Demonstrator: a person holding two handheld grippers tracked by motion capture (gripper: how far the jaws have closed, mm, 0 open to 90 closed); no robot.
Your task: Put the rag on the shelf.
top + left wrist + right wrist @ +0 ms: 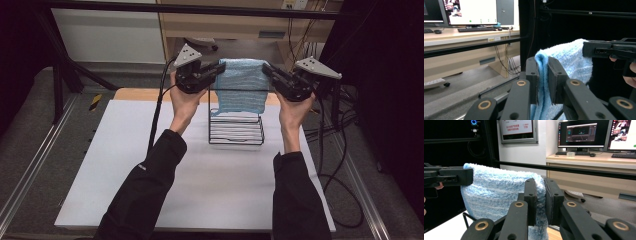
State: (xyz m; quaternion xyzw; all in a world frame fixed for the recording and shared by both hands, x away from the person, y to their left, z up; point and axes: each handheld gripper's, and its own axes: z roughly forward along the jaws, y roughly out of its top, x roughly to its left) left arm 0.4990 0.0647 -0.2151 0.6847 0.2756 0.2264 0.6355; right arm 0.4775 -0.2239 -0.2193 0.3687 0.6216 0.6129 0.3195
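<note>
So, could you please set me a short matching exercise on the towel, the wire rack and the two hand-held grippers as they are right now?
Things:
1. blue towel
2. wire rack
3. left hand-held gripper
4. right hand-held gripper

States:
A. stands on the white table top
B. clamps the towel's left end
C. hangs folded between both grippers
D. clamps the towel's right end

Pairs: 1-C, 2-A, 3-B, 4-D

Blue towel over wire rack

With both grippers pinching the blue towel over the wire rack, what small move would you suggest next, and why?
Probably lower both hands a little more. The left gripper and right gripper each clamp a top corner of the blue towel, which hangs folded above the black wire rack, so it can drape over the top rail.
</note>
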